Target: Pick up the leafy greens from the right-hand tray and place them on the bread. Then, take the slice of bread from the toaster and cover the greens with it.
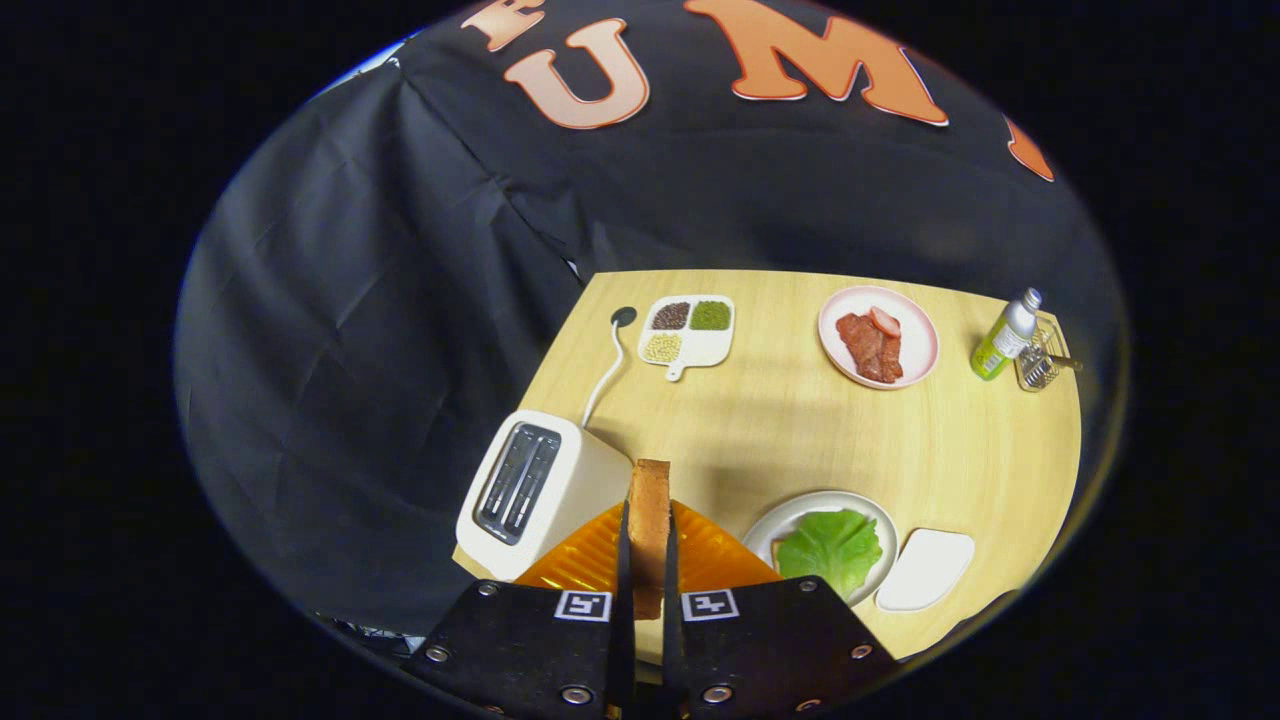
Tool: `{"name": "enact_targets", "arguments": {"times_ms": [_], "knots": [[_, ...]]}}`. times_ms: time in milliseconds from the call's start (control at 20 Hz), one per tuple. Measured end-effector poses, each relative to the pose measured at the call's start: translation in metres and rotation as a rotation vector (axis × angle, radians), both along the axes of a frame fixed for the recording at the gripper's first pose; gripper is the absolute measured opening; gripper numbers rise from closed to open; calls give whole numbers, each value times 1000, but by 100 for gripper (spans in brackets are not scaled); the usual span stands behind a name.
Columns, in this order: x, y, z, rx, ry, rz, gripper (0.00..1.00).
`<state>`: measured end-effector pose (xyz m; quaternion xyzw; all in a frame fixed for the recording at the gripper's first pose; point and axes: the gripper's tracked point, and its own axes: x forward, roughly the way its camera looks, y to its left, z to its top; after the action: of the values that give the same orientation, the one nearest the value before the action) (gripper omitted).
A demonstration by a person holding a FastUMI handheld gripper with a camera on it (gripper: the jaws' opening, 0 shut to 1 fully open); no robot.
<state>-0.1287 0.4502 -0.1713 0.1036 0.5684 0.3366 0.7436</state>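
- Gripper view: one gripper (646,560) holds one slice of toasted bread (650,520) on edge between its two fingers (622,570), both of which press on the slice, so the claw is closed on it and held high above the table (800,430)
- One white two-slot toaster (535,490) stands just left of the fingers near the table's front corner; both slots look empty, and one white cord (600,375) runs from behind it to a dark round plug end (623,316)
- One orange ribbed tray (600,555) lies under and just ahead of the fingers, partly hidden by them
- One round white plate (790,520) sits just right of the fingers, carrying one leaf of green lettuce (832,547); a thin pale edge shows under the leaf at its left, too small to tell what it is
- One small white rounded-square dish (928,570) lies just right of that plate, touching or nearly so
- Beyond the fingers, at the far side, one white divided tray (705,347) with a handle holds three fillings: dark brown, green and yellowish grains, with a fourth compartment bare
- One pink plate (915,350) carries reddish meat slices (872,343), about three
- One green bottle (1005,337) with a silver cap stands beside one small wire basket (1040,362); its label is too small to read
- Two black-and-white square markers (583,605) sit on the gripper's body, one per finger base
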Motion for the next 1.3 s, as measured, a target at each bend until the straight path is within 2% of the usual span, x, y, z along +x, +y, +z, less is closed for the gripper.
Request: {"name": "enact_targets", "arguments": {"times_ms": [350,550,700,950,1300], "knots": [[-18,-39,-52,40,62,21,11],[-36,-54,-88,27,95,56,11],[-43,-58,-112,73,103,85,11],[-50,-85,-164,13,161,101,11],[-39,-109,-194,21,159,45,12]]}}
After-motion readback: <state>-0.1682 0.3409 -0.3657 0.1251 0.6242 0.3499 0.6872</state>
